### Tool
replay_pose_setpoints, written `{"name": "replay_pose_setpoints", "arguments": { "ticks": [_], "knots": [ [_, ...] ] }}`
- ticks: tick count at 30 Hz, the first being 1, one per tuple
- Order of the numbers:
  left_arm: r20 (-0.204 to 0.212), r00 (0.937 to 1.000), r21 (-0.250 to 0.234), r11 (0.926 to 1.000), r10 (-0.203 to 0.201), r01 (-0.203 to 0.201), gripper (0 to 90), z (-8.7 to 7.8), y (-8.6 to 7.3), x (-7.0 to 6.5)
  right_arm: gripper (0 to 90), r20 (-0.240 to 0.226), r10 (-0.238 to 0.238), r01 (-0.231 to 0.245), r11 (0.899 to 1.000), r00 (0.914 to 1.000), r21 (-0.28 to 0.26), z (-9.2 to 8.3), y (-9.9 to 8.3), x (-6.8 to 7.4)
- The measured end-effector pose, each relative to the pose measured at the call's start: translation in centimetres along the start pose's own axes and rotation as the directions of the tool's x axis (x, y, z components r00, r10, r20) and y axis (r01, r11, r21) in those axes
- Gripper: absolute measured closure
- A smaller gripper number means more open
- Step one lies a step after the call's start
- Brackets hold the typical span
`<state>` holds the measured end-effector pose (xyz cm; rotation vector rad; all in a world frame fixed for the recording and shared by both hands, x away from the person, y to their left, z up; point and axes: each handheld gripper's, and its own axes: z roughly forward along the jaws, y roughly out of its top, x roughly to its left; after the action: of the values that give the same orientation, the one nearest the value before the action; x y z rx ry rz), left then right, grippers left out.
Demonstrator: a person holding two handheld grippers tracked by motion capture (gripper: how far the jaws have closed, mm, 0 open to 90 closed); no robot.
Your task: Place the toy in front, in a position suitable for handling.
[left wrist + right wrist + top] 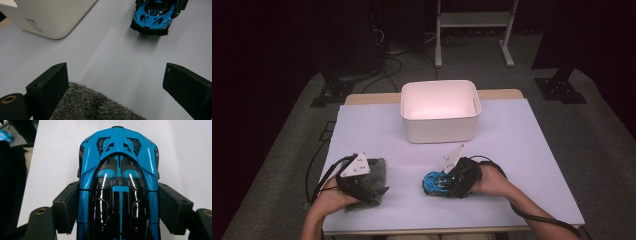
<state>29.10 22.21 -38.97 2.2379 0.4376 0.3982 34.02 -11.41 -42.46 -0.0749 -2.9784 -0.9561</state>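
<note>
1. High view: white bin point(439, 112) is sitting at the far middle of the bench point(522, 165); taking it as the landmark.
2. Blue toy car point(432, 183) is lying on the bench on the person's side of the bin, well apart from it, almost straight in front of its near wall.
3. Right gripper point(451, 184) is lying low over the car. Right gripper view: its black jaws are pressing on both flanks of the car point(117, 182), one each side, gripping it; wheels hidden, so cannot tell whether it is resting on the bench.
4. Grey fuzzy cloth point(374, 175) is lying nearer the person and to the left of the bin, well apart from it.
5. Left gripper point(377, 181) is sitting over the cloth. Left gripper view: jaws are standing wide apart, open, cloth point(92, 105) between them at the bottom edge, touching the left one only.
</note>
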Motion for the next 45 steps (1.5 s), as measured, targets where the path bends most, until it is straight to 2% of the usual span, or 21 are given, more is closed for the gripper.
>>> {"name": "replay_pose_setpoints", "arguments": {
  "ticks": [4, 11, 15, 17, 21, 27, 33, 39, 45],
  "knots": [
    [0.001, 1.0, 0.002, 1.0, 0.001, -0.001, 5.6, 0.0, 0.0, 0.0, 25.1, -0.021, -0.002, 0.002, 1.0, 0.9998, 0.01, 1.0, -0.3, 0.0],
    [0.003, 1.0, 0.007, 1.0, 0.001, -0.001, 5.6, 0.0, -0.2, 0.1, 24.9, 0.005, -0.034, 0.034, 0.999, 0.9994, 0.023, 1.9, -0.5, 0.5],
    [0.006, 1.0, 0.007, 1.0, -0.001, 0.001, 5.6, 0.0, -0.2, 0.1, 23.8, -0.014, -0.01, 0.01, 1.0, 0.9999, -0.002, 1.9, -0.9, 0.2],
    [0.009, 0.9999, 0.011, 0.9999, -0.005, 0.004, 5.6, 0.1, -0.2, 0.1, 21.7, -0.037, 0.021, -0.022, 0.999, 0.9991, -0.024, 1.9, -1.0, 0.0],
    [0.011, 0.9999, 0.01, 0.9999, -0.009, 0.009, 5.6, 0.2, -0.3, 0.1, 18.5, -0.05, 0.043, -0.045, 0.998, 0.9978, -0.039, 1.7, -1.2, -0.1],
    [0.013, 0.9998, 0.011, 0.9998, -0.016, 0.016, 5.6, 0.2, -0.5, 0.3, 17.7, -0.045, 0.054, -0.056, 0.997, 0.9975, -0.049, 1.0, -1.7, 0.1],
    [0.021, 0.9997, 0.026, 0.9996, -0.011, 0.01, 5.6, 0.6, -0.4, 0.5, 16.7, -0.04, 0.092, -0.096, 0.99, 0.995, -0.103, -0.2, -3.1, 0.3],
    [0.018, 0.9998, 0.037, 0.9993, -0.01, 0.009, 6.0, 0.7, -0.4, 1.3, 16.6, -0.036, 0.122, -0.126, 0.981, 0.9919, -0.145, -1.3, -4.4, 0.3],
    [0.014, 0.9998, 0.078, 0.9969, -0.017, 0.016, 6.1, 0.5, -1.0, 2.7, 16.4, -0.018, 0.123, -0.124, 0.982, 0.9923, -0.141, -1.9, -4.6, 0.5]
  ]
}}
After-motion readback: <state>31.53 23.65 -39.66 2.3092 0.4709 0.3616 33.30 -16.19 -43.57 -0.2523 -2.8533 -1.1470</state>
